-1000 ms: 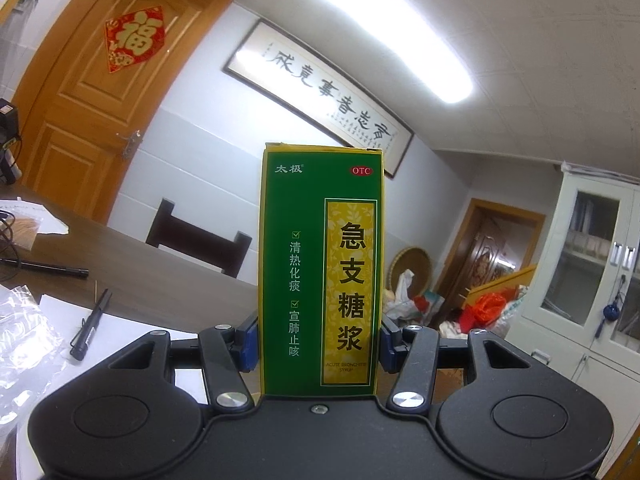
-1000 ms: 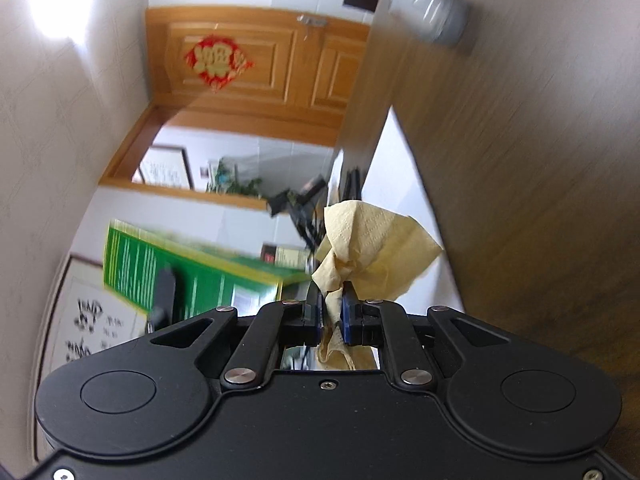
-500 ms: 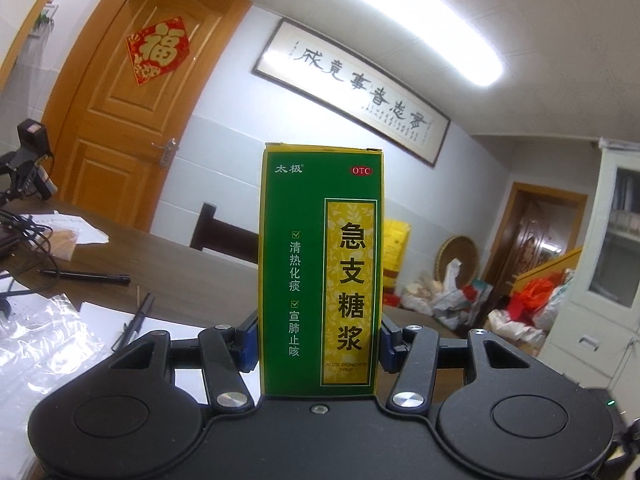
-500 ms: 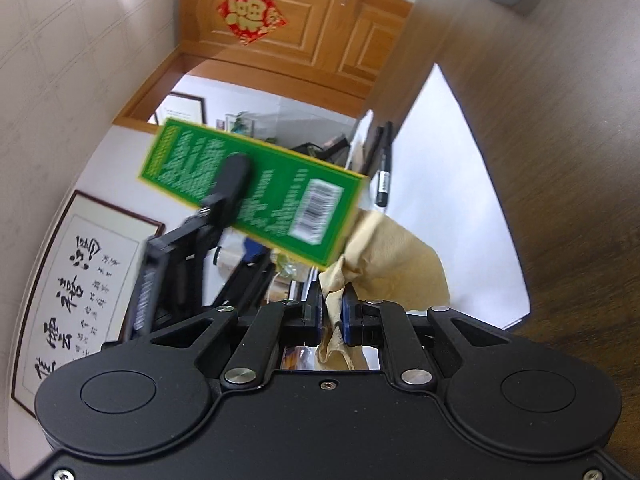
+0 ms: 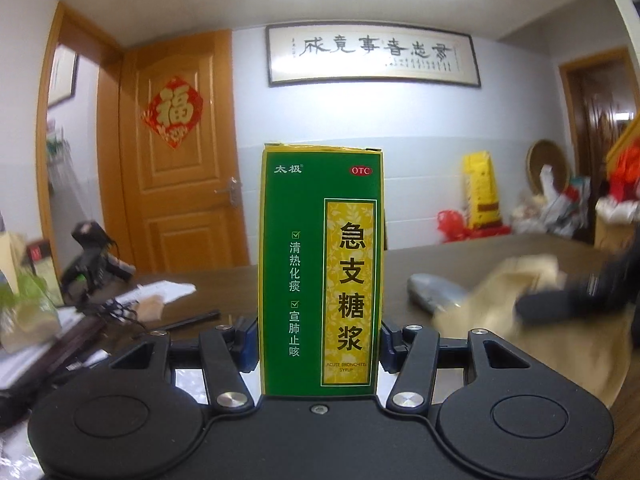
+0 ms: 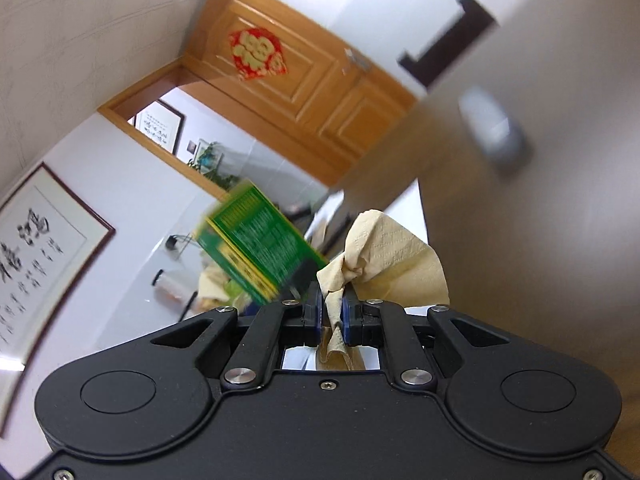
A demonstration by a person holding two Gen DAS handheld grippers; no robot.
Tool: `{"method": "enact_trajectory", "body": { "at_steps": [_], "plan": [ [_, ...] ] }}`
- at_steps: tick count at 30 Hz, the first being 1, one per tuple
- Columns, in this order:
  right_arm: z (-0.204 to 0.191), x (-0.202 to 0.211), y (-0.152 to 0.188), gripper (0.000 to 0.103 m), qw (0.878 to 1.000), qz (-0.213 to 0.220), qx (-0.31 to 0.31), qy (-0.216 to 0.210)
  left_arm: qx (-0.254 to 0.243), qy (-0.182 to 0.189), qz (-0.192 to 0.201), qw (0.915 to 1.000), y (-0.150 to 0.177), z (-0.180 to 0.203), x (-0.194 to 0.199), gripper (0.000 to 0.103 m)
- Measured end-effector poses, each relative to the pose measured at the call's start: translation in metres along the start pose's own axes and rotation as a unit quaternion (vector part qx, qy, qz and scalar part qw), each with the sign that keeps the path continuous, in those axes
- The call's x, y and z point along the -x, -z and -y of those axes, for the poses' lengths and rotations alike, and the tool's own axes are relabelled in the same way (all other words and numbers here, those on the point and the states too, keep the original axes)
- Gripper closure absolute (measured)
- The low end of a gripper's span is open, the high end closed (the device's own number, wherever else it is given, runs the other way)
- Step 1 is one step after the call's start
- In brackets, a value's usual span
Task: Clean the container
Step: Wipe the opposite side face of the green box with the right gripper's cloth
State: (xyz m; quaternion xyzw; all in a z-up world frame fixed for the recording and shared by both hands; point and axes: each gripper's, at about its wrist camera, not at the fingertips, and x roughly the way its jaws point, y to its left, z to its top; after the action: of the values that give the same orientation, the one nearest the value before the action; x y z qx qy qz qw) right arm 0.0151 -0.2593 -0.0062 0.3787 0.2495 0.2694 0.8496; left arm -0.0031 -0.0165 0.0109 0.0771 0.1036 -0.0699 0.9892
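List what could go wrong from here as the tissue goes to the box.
1. The left hand-held gripper pinches only the lower end of the green box; a push from the wipe might tilt it or slip it loose.
2. The right hand-held gripper holds the crumpled tissue by a thin bunch, which could tear or pull free.
3. The table is cluttered with papers and cables, so a dropped box could land among them.

Both grippers clamped.
The left gripper point(image 5: 320, 344) pinches a box point(image 5: 320, 272); the right gripper point(image 6: 333, 312) nips a paper towel point(image 6: 384, 256).
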Motion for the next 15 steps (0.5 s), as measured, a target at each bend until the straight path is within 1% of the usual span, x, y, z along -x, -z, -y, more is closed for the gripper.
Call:
{"method": "enact_trajectory", "body": {
  "at_steps": [4,7,9,13,15],
  "plan": [
    [-0.041,0.016,-0.015,0.093,0.995,0.034,0.092,0.015,-0.056,-0.045,0.005,0.9974,0.002,0.019,0.005,0.053],
    [-0.073,0.024,-0.020,0.093,0.987,0.046,0.154,0.007,-0.103,-0.085,0.014,0.9909,0.006,0.032,0.007,0.053],
    [-0.096,0.027,-0.020,0.093,0.980,0.051,0.194,0.002,-0.127,-0.101,0.018,0.9865,0.007,0.041,0.008,0.053],
    [-0.138,0.020,-0.025,0.093,0.969,0.032,0.246,-0.011,-0.165,-0.114,0.019,0.9795,0.011,0.054,0.007,0.053],
    [-0.156,0.014,-0.025,0.093,0.960,0.018,0.279,-0.013,-0.185,-0.118,0.021,0.9754,0.014,0.060,0.005,0.053]
  ]
}}
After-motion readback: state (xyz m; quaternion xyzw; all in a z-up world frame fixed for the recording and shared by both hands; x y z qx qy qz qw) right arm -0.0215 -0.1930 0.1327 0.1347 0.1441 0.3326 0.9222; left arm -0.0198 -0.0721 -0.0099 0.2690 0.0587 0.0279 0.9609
